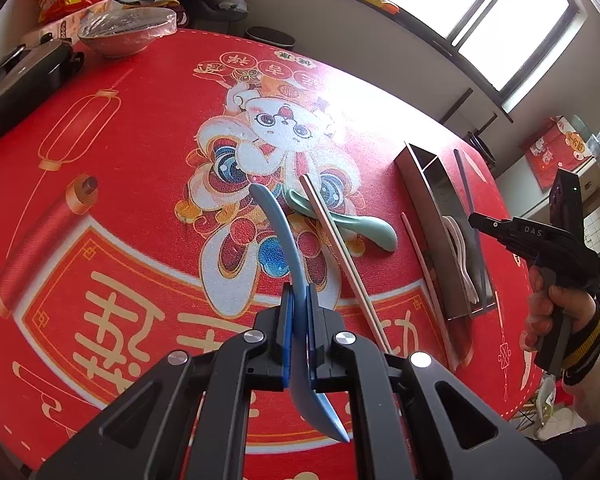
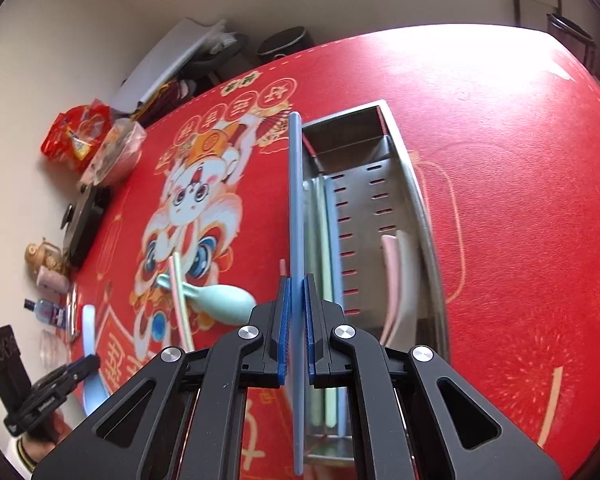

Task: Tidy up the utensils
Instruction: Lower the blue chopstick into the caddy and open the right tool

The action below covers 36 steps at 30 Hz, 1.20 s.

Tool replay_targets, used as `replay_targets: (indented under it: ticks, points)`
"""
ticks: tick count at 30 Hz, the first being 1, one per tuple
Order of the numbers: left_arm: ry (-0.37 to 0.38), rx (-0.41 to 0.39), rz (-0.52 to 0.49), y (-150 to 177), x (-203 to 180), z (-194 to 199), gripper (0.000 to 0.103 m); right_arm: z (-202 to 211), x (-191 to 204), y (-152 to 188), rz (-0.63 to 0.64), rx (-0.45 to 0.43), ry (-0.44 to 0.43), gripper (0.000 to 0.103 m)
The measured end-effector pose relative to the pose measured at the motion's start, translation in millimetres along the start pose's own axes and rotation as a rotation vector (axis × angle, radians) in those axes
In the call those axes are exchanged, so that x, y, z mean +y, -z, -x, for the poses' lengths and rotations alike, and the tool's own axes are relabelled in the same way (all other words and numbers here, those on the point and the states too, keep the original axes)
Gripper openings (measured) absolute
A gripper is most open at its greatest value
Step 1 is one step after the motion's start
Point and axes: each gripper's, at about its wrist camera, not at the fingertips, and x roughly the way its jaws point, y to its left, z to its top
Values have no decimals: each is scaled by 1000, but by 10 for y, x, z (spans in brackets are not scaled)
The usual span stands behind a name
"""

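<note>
The left tongs (image 1: 299, 320) are clamped on a blue spoon (image 1: 284, 240), whose handle arcs up toward 12 o'clock while its bowl hangs below the pads. Just past them, at 1 o'clock, a pink chopstick (image 1: 340, 256) lies slanted across a mint-green spoon (image 1: 364, 232) on the red-covered bench (image 1: 140, 200). A second pink chopstick (image 1: 424, 272) rests at 2 o'clock, beside the steel utensil tray (image 1: 432, 208). Pale spoons lie in the tray's near end.

The right tongs (image 2: 296, 320) are closed on a blue chopstick (image 2: 295, 200), which runs straight toward 12 o'clock along the tray's left wall (image 2: 312, 168). Inside the tray, green and blue chopsticks (image 2: 326, 240) lie in the narrow left compartment. A pink spoon (image 2: 390, 280) and a white one sit in the perforated right compartment. At 8 o'clock in this view, the left tongs with their blue spoon appear low at the bench's edge.
</note>
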Motion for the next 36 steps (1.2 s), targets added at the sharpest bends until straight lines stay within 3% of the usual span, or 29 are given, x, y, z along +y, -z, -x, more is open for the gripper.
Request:
replay_targets:
  ticks: [21,27,36]
  points:
    - [-41,-3,48,27,21,40,6,-611,-126,-1,11,125,68,6]
    - [-40,-2,47,25,8,33,6,-635,-127,29,11,141,67,7]
    - [-21,-5,25,-7,-83,3,6,-385,-57,49,27,98,60,9]
